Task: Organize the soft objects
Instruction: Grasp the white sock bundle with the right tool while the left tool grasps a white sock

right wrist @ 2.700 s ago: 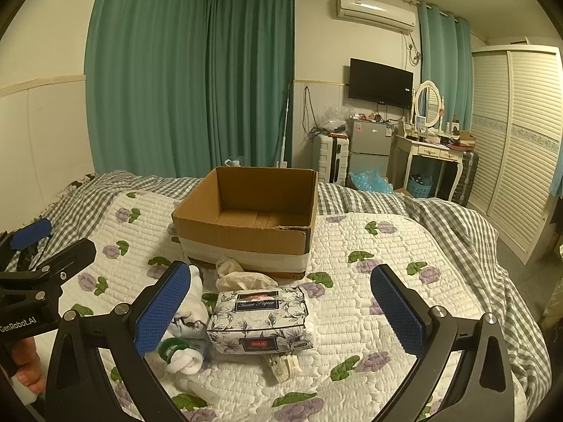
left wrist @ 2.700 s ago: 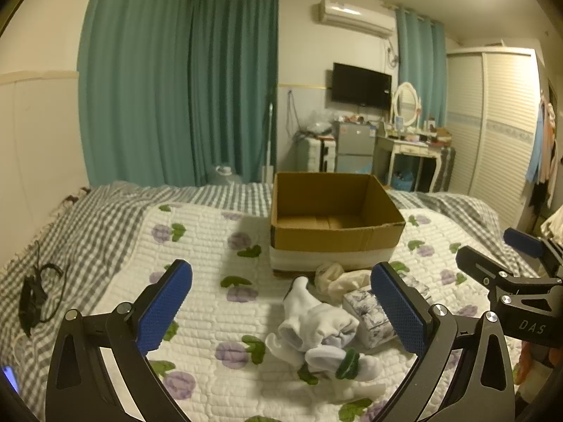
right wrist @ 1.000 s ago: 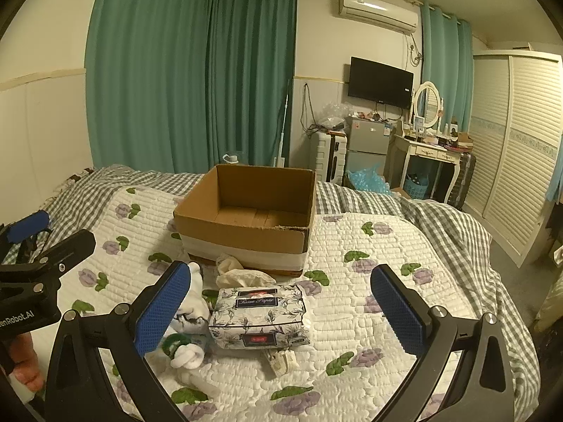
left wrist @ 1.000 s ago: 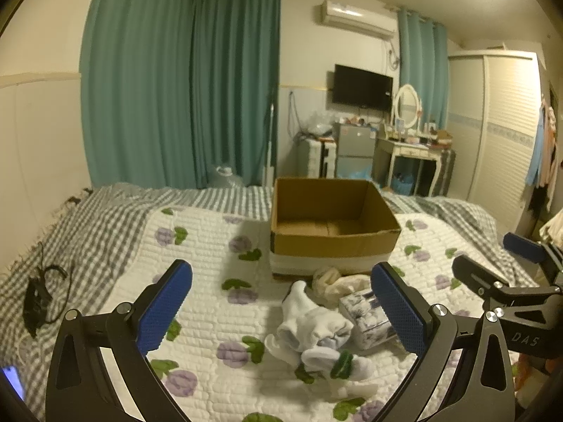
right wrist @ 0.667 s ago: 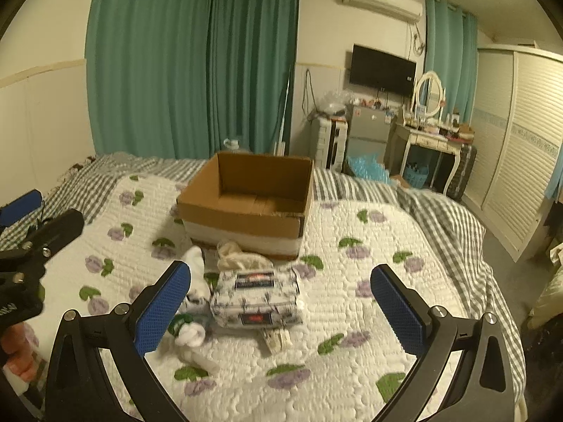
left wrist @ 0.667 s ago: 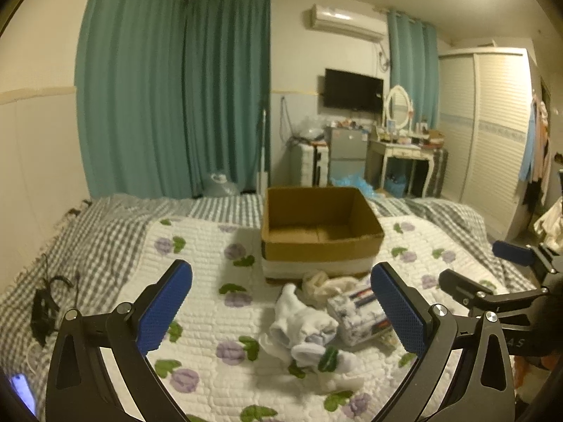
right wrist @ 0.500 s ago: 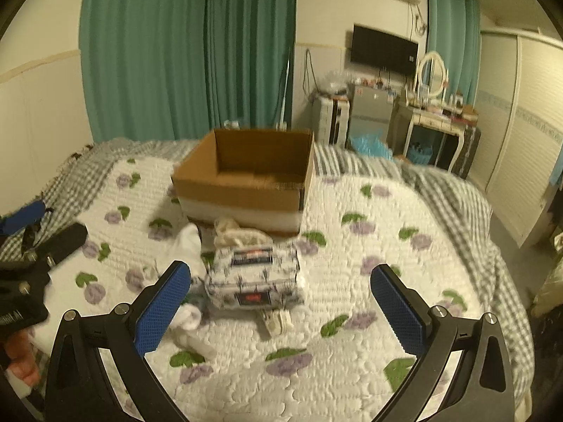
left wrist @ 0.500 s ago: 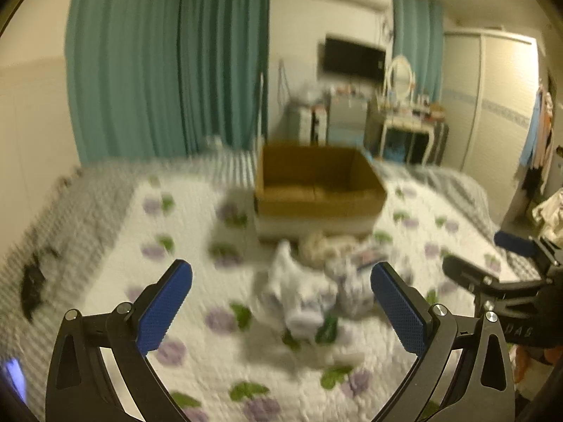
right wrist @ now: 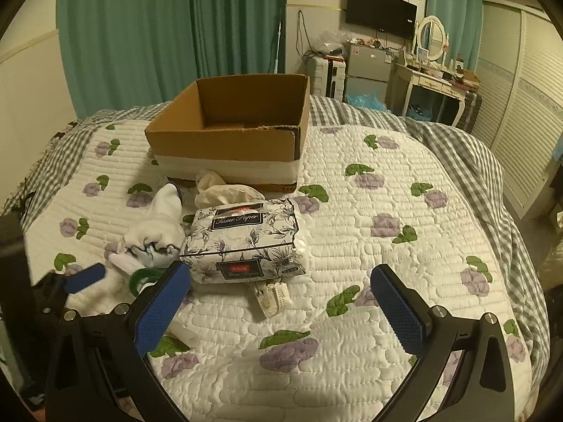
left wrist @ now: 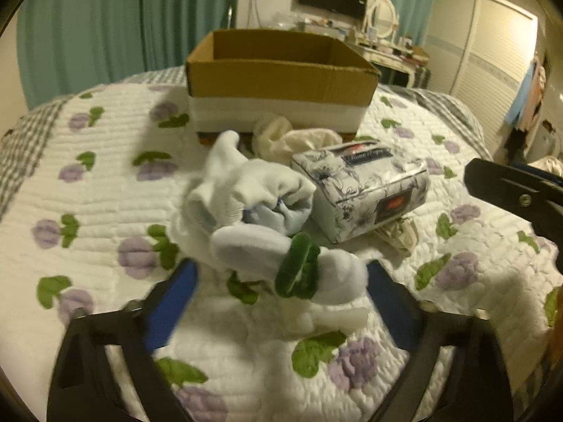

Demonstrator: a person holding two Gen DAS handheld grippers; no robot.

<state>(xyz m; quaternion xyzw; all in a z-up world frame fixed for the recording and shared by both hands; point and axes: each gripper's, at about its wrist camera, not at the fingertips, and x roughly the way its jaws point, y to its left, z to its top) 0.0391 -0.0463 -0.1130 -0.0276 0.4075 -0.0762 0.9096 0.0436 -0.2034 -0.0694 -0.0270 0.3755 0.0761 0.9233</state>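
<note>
A pile of white socks (left wrist: 246, 204) with a green-banded one (left wrist: 299, 270) lies on the quilted bed. My left gripper (left wrist: 281, 299) is open, its blue pads on either side of the green-banded sock, low over the quilt. A floral tissue pack (right wrist: 246, 239) lies to the right of the socks, also in the left wrist view (left wrist: 362, 190). A cream cloth (right wrist: 225, 190) lies between the pack and the open cardboard box (right wrist: 232, 133). My right gripper (right wrist: 278, 302) is open and empty, in front of the tissue pack.
A small lace strip (right wrist: 271, 295) lies under the pack's front edge. The box looks empty inside. A grey checked blanket (right wrist: 468, 161) covers the bed's far and right sides. Curtains, a dresser and a wardrobe stand beyond.
My left gripper has dropped down and forward to the sock pile, its pads now flanking the green-banded sock. My right gripper has tilted down and come closer to the tissue pack.
</note>
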